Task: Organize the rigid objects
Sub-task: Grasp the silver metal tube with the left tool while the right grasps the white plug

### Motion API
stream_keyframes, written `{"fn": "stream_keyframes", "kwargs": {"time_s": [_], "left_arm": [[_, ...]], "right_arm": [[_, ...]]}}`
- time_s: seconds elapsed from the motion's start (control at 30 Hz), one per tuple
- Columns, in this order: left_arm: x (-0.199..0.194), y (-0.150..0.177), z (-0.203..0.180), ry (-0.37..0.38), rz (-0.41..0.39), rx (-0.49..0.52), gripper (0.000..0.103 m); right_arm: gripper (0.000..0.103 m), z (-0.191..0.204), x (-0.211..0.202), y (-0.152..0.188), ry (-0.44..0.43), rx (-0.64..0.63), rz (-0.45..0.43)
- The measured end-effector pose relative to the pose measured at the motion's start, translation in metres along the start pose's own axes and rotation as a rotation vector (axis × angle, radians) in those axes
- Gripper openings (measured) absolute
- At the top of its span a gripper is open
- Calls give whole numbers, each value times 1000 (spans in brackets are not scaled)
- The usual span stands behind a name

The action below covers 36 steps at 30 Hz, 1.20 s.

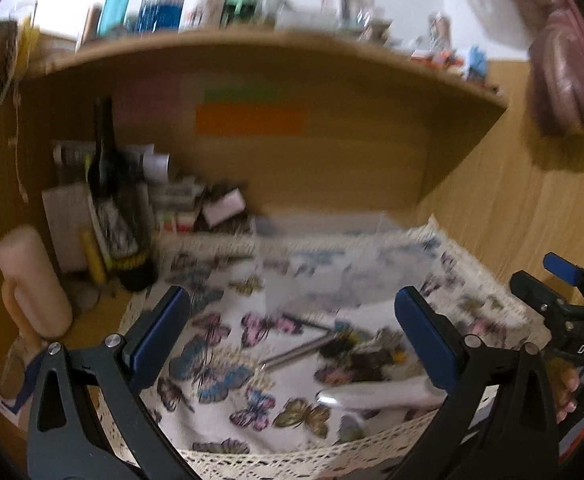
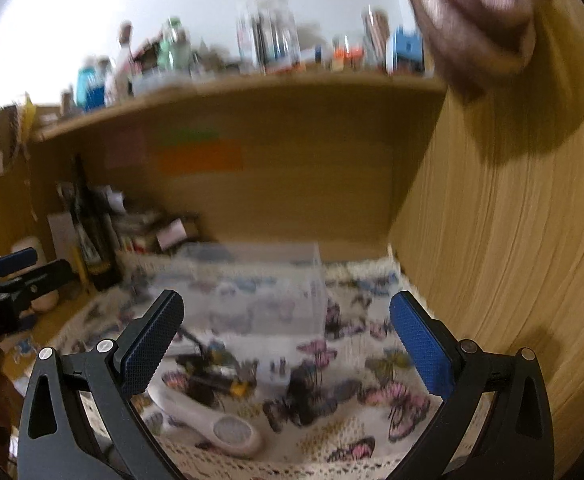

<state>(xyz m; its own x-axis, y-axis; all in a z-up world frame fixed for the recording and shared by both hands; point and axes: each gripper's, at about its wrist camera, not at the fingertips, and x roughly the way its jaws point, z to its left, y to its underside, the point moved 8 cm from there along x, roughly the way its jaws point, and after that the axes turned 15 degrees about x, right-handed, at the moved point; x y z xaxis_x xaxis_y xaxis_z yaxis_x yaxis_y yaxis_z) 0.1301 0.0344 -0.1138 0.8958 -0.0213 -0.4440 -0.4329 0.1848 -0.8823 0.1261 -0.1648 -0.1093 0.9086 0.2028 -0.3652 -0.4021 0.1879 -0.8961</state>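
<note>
Both claws are spread wide with nothing between the pads: the left gripper (image 1: 292,332) and the right gripper (image 2: 288,340) hang just above the desk, side by side.

Closest to the cameras is a white plastic handle thing (image 2: 212,426), smooth and rounded with a grey oval patch at its fat end. Its long axis runs diagonally, with the fat end toward the right gripper and the thin end off toward the left one. It lies flat on a butterfly-print cloth (image 1: 228,372) with a crocheted lace edge. Just behind it sits a blurry heap of small dark bits (image 2: 216,376) with some yellow in it, too smeared to name. A thin metal rod (image 1: 296,354) lies on the cloth beside that heap, slanting up to the right.

Further back on the cloth is a clear plastic box (image 2: 260,288), square-sided and see-through; I can't tell if anything's inside.

Off to the left stands a dark glass bottle (image 1: 112,200), upright, among boxes and papers. Above everything, a wooden shelf (image 1: 252,46) holds a row of bottles and jars.
</note>
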Motion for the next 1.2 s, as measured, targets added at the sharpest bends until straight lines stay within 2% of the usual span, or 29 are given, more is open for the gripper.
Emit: {"fn": "stream_keyframes", "kwargs": {"time_s": [0.1,0.2,0.33,0.47,0.53,0.63,0.77,0.93,1.0,1.07,1.2], "left_arm": [[18,18,3,16,67,-3,103],[40,36,2,44,152,1,88],[73,54,-5,107,268,23,82],[107,66,-16,255,373,27,73],[122,72,-17,288,435,33,62],[139,78,-19,314,499,48,60],[154,83,-22,300,542,111,60],[166,92,-23,317,576,140,59],[167,91,-26,311,571,157,59],[169,90,-27,318,570,155,57],[173,85,-37,329,575,200,37]], "right_arm": [[103,-3,15,14,8,0,67],[103,-5,31,29,14,-5,131],[101,-8,54,46,20,3,212],[88,-16,75,60,21,30,298],[82,-20,85,68,24,44,346],[78,-23,95,75,28,60,383],[76,-25,106,80,35,75,414],[64,-25,119,85,43,75,460],[54,-23,124,89,47,65,481],[52,-22,126,90,56,56,477],[43,-17,127,88,34,54,467]]}}
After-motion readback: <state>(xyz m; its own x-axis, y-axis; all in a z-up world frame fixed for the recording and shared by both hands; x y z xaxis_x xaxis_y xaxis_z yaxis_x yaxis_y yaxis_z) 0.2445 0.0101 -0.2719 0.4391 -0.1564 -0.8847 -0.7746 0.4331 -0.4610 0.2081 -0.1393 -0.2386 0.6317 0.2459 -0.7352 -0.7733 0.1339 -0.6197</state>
